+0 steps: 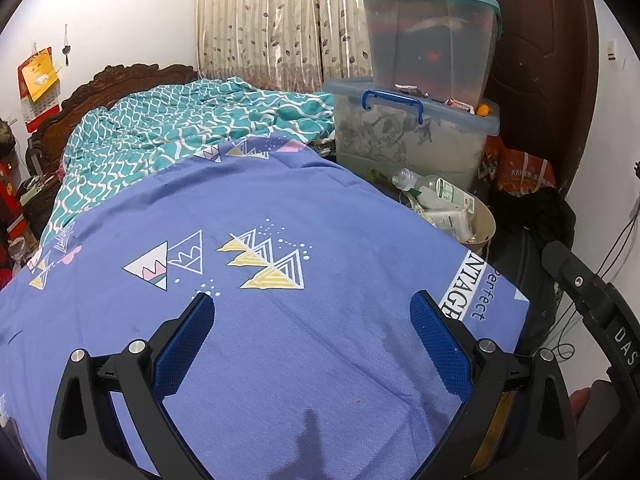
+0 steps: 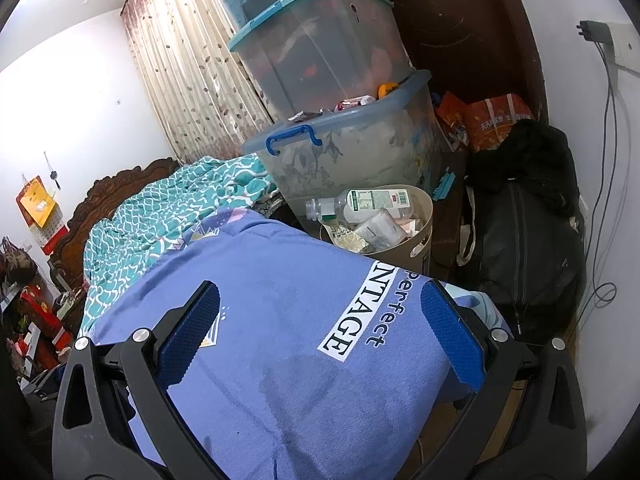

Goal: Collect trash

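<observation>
- Above the blue bed sheet (image 1: pixel 280 200), the left gripper (image 1: pixel 312 304) and the right gripper (image 2: pixel 320 292) are held wide open, and nothing is gripped.
- Beside the bed, the beige bin (image 2: pixel 420 240) is filled with trash; a plastic bottle (image 2: pixel 360 202) is laid on top.

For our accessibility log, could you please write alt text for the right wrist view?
The right tool hangs open and empty over a blue bedsheet. Past the bed's corner stands a beige trash bin filled with a clear plastic bottle and wrappers, in front of stacked storage boxes.
</observation>
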### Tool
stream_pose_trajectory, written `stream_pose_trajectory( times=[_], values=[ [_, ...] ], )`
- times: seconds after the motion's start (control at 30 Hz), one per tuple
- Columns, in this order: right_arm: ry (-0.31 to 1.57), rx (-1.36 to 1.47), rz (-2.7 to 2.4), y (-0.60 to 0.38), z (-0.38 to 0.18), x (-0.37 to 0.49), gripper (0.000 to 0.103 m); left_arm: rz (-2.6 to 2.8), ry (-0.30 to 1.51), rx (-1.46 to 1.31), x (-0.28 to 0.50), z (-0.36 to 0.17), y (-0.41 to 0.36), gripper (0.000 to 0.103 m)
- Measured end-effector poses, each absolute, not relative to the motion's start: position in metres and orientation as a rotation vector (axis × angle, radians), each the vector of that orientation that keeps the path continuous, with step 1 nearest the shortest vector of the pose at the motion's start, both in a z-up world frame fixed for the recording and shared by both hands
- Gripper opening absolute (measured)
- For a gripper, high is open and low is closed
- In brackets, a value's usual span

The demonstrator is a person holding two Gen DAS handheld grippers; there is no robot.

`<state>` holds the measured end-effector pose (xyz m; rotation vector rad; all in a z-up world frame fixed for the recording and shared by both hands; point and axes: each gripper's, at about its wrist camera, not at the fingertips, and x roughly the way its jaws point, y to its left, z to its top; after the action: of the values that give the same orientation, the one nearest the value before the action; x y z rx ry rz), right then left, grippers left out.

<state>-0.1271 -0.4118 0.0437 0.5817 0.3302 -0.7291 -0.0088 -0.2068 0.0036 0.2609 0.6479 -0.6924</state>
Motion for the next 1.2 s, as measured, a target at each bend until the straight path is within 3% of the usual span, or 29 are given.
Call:
stream_pose_trajectory(
  times=[1.2],
  values=[
    [0.317, 0.547, -0.713, -0.4, 0.053, -0.126, 0.1, -0.668, 0.581, 0.256, -0.014, 0.015, -0.189, 0.094]
  ],
)
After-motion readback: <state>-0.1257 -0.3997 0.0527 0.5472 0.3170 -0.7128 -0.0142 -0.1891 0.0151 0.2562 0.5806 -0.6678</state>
